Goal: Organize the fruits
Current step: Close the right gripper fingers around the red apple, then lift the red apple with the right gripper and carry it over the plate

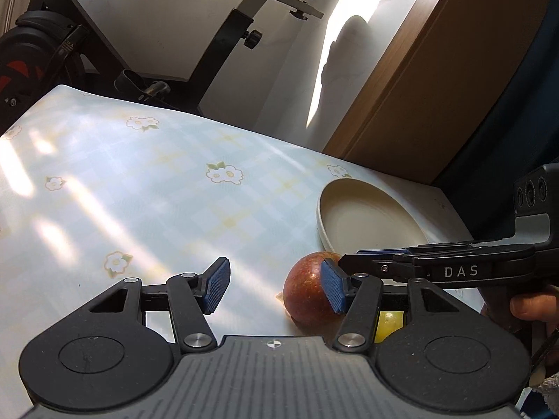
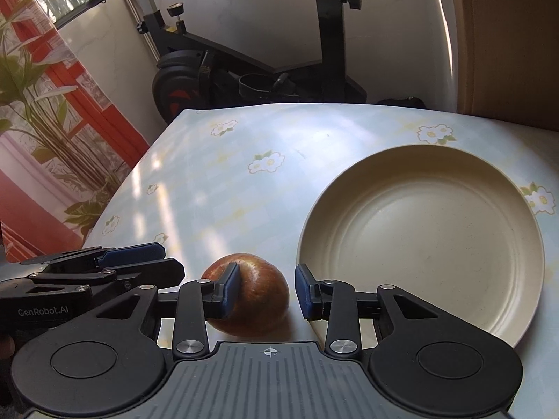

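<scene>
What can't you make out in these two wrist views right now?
- Yellow fruit: left wrist view, mostly hidden behind the left hand-held gripper; its kind is unclear.
- Apple: right wrist view, its base is hidden by the right hand-held gripper, so finger contact can't be judged.
- Plate: near rim hidden by that gripper.

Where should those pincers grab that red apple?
Across its widest middle, one pad on each side. The apple sits on the table beside the plate, and the open right gripper already straddles it from the near side, so closing there seems best.
</scene>
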A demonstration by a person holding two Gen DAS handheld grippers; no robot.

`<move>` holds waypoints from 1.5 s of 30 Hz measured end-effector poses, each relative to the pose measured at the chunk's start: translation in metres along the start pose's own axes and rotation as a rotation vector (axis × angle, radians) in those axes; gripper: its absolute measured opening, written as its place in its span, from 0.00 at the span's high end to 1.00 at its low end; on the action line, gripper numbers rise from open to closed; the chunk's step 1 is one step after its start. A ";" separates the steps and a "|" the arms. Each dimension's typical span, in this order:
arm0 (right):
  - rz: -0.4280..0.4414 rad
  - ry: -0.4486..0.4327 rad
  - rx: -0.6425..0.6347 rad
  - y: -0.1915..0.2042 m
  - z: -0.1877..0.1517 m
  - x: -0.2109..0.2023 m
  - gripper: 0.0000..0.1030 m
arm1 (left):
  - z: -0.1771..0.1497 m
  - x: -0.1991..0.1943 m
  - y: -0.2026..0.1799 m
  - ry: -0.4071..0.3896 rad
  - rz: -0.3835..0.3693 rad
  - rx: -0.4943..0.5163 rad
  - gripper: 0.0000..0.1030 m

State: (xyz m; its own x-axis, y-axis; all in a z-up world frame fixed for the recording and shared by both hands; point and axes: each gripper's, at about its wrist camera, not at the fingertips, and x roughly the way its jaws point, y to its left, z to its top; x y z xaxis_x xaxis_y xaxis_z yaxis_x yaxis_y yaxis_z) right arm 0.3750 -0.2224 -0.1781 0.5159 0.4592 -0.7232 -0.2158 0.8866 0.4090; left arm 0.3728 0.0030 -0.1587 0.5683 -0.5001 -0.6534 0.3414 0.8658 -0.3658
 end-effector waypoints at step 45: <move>-0.043 0.132 -0.464 0.053 -0.016 0.016 0.46 | 0.001 0.038 0.029 0.150 -0.190 -0.239 0.51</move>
State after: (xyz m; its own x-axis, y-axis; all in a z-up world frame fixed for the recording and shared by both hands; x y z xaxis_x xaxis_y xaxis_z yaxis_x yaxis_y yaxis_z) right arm 0.3586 -0.1670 -0.1772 0.4297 0.3981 -0.8105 -0.5589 0.8222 0.1075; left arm 0.4045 0.0089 -0.1933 0.3890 -0.6607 -0.6420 0.2358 0.7451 -0.6239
